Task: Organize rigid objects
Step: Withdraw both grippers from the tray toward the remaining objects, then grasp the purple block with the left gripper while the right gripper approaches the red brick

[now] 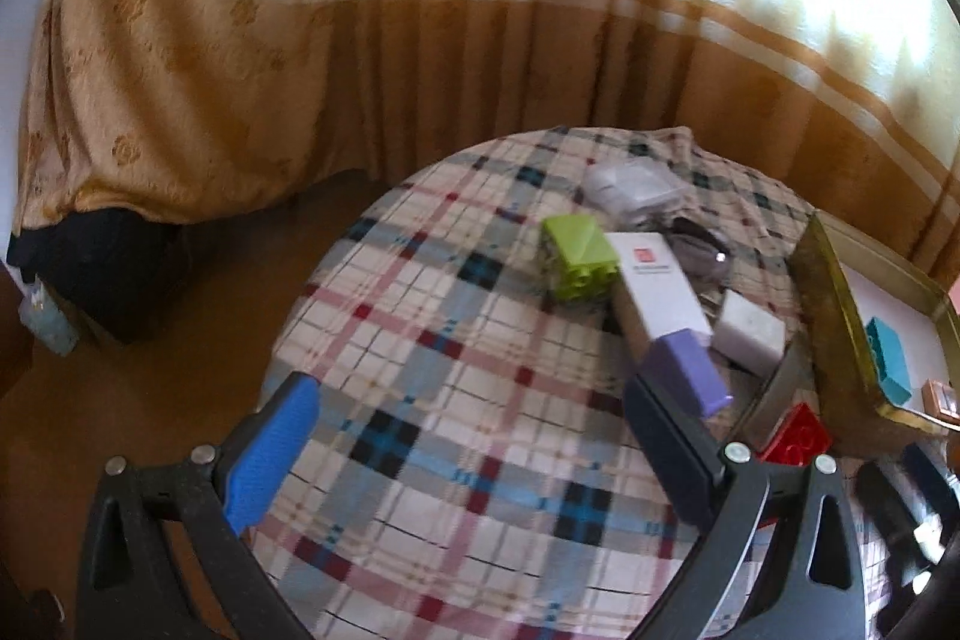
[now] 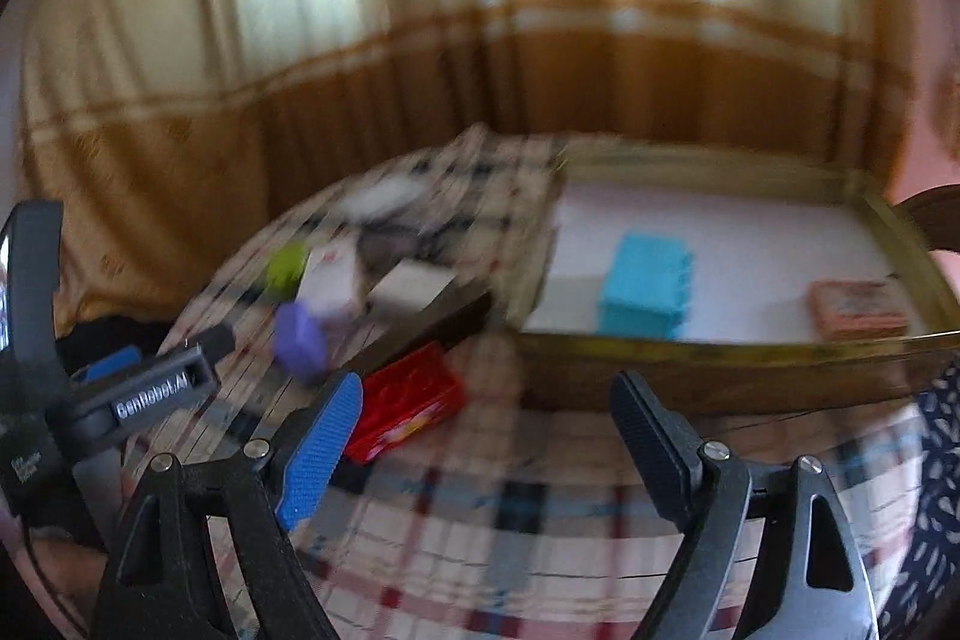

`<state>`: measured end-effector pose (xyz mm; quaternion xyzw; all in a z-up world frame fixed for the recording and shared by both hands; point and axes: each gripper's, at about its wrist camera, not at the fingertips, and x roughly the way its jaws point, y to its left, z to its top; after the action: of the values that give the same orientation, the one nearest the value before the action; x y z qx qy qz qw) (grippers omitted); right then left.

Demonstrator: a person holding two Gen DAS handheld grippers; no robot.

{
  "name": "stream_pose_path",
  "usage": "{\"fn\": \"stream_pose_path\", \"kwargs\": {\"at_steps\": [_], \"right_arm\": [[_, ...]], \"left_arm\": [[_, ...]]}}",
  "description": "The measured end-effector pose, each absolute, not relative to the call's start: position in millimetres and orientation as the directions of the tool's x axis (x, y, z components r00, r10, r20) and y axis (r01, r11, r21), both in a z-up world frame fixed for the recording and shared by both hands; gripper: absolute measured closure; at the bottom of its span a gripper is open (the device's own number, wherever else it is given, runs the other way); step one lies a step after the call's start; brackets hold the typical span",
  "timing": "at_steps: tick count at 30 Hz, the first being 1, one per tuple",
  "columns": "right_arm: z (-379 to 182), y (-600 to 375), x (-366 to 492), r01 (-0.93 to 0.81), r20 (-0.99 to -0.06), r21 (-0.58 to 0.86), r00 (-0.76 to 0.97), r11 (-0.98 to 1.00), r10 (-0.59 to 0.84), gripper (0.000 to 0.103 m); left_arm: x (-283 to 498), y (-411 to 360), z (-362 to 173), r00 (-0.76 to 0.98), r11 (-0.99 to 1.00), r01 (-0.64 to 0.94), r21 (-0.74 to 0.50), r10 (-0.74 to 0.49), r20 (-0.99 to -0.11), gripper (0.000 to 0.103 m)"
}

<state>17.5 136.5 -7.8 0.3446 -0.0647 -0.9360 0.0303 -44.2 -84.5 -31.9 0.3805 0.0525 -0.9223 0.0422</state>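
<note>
A red building brick (image 2: pixel 408 400) lies on a round table covered with a plaid cloth (image 2: pixel 510 550), just left of a brass-rimmed tray (image 2: pixel 720 340) that already holds a teal block (image 2: pixel 645 286) and a pink box (image 2: pixel 858 310). Beyond the brick sit a purple block (image 1: pixel 690 370), a white carton (image 1: pixel 654 292), a green brick (image 1: pixel 579 247) and a white soap-like bar (image 1: pixel 750 334). The right gripper (image 2: pixel 486 436) hovers released and empty, jaws wide, the brick beside its blue finger. The left gripper (image 1: pixel 474 442) is likewise spread, holding nothing. Likely next: centre the right jaws over the brick, lower squarely, then close gently to avoid dragging the cloth.
</note>
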Motion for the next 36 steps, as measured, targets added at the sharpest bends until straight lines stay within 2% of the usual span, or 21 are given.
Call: {"fn": "stream_pose_path", "kwargs": {"at_steps": [5, 12, 17, 19, 23, 28, 32, 36], "right_arm": [[-27, 116, -3, 0.079, -0.733, 0.136, -0.663, -0.988, -0.153, 0.017], [-41, 100, -31, 0.134, -0.801, 0.086, -0.580, -0.987, -0.149, 0.014], [-41, 95, -42, 0.159, -0.807, 0.075, -0.570, -0.984, -0.154, 0.013], [-41, 92, -40, 0.174, -0.806, 0.065, -0.572, -0.983, -0.155, 0.015], [-40, 91, -33, 0.179, -0.800, 0.046, -0.582, -0.983, -0.144, 0.032], [-38, 97, -24, 0.198, -0.780, 0.100, -0.592, -0.975, -0.201, 0.032], [-26, 112, -9, 0.200, -0.713, 0.187, -0.646, -0.962, -0.273, 0.032], [-24, 125, 0, 0.156, -0.674, 0.241, -0.683, -0.958, -0.281, 0.032]], "left_arm": [[-47, -93, -37, -0.691, -0.989, 0.134, -0.060, -0.050, -0.722, 0.000], [-52, -98, -43, -0.664, -0.986, 0.142, -0.091, -0.026, -0.748, 0.000], [-54, -99, -46, -0.649, -0.985, 0.145, -0.098, -0.019, -0.761, 0.000], [-53, -99, -46, -0.648, -0.984, 0.143, -0.101, -0.016, -0.761, 0.000], [-53, -99, -46, -0.643, -0.984, 0.146, -0.098, -0.019, -0.766, 0.001], [-50, -93, -42, -0.664, -0.989, 0.116, -0.091, -0.009, -0.747, 0.000], [-46, -85, -32, -0.699, -0.990, 0.058, -0.132, 0.054, -0.713, 0.001], [-49, -61, -22, -0.719, -0.995, 0.002, -0.104, 0.071, -0.692, 0.001]]}}
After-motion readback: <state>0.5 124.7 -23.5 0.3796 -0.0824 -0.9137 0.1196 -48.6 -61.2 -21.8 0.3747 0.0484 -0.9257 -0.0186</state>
